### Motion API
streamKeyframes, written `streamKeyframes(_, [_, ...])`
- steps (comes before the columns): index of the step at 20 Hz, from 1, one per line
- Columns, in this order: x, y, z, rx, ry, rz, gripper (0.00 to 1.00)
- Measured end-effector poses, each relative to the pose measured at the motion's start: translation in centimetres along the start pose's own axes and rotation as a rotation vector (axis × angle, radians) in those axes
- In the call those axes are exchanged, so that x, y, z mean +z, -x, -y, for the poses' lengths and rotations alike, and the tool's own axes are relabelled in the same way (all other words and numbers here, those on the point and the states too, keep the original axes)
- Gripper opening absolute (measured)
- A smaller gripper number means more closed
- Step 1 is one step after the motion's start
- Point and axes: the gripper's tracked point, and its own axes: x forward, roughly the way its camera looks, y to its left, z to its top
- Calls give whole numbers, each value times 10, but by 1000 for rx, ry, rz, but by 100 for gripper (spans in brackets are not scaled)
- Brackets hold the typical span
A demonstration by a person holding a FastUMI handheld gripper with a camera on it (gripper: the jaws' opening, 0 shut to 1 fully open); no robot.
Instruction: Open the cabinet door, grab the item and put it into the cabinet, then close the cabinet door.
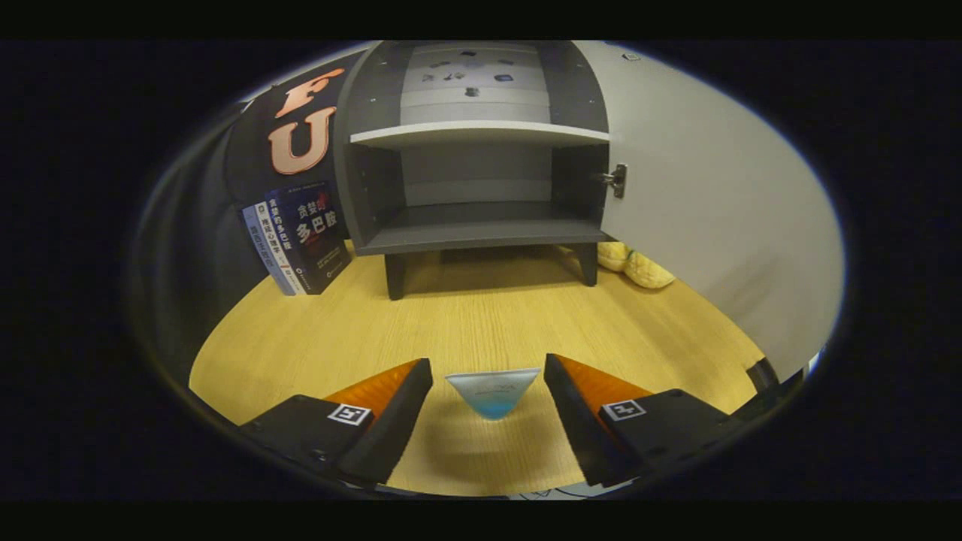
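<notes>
Gripper view: the claw [488,376] hangs low over the pale yellow wood-grain table [481,323], its two fingers [398,413] spread wide and gripping nothing. Between the fingers, clear of both, sits the task item, a small translucent triangular packet with a pale top and blue lower tip [494,392]; it rests on the table with a gap to either finger. Beyond the fingers, well apart from the packet, stands the small dark grey cabinet with short legs [481,233]. Its white door [714,210] is swung fully open to the right, hung on a metal hinge [616,180] at the cabinet's right wall. Inside, one light grey shelf board [481,134] divides the cabinet into an upper and a lower compartment; the lower compartment holds nothing visible. Small dark marks show on the back panel of the upper compartment; their nature cannot be determined. Left of the cabinet, just beside its side wall, a few dark blue upright books [304,240] lean together on the table against the black booth wall. Right of the cabinet, partly under the open door's lower edge, lies a yellow soft object [639,264], only partly seen; its identity cannot be told. The cabinet's shadow falls on the table beneath its base.
</notes>
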Motion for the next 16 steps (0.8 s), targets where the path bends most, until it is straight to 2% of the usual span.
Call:
streamKeyframes(1, [-3, -4, 1, 0, -1, -7, 89])
streamKeyframes(2, [2, -4, -2, 6, -10, 1, 69])
streamKeyframes(3, [0, -4, -3, 15, -14, -10, 66])
streamKeyframes(8, [11, 0, -6, 16, -28, -25, 63])
streamKeyframes(16, [97, 35, -15, 30, -31, 41, 63])
